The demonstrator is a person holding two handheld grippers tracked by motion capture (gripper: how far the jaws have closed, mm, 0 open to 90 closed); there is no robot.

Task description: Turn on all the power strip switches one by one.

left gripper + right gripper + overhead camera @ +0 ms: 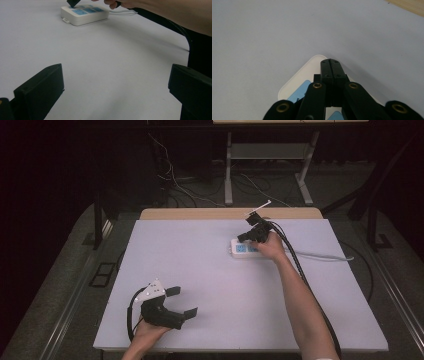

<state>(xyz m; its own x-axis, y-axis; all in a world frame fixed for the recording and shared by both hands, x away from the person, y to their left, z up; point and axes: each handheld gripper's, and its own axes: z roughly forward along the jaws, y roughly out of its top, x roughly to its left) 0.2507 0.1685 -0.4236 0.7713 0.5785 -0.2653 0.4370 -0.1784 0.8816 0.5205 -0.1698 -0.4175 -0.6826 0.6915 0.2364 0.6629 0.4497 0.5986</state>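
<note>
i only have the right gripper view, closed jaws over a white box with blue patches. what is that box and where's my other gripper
Observer: It is a white power strip with blue socket faces, lying toward the far right of the white table; a white cable runs from it to the right.
Operator: and the other gripper
Observer: The left gripper sits at the near left of the table, held in a hand, well apart from the strip.
Operator: open or shut
Observer: Open. In the left gripper view its jaws stand wide with bare table between them.
Operator: is my right one touching the strip
Observer: The right gripper is shut with its tips at the strip's top face; actual contact cannot be told.
</note>
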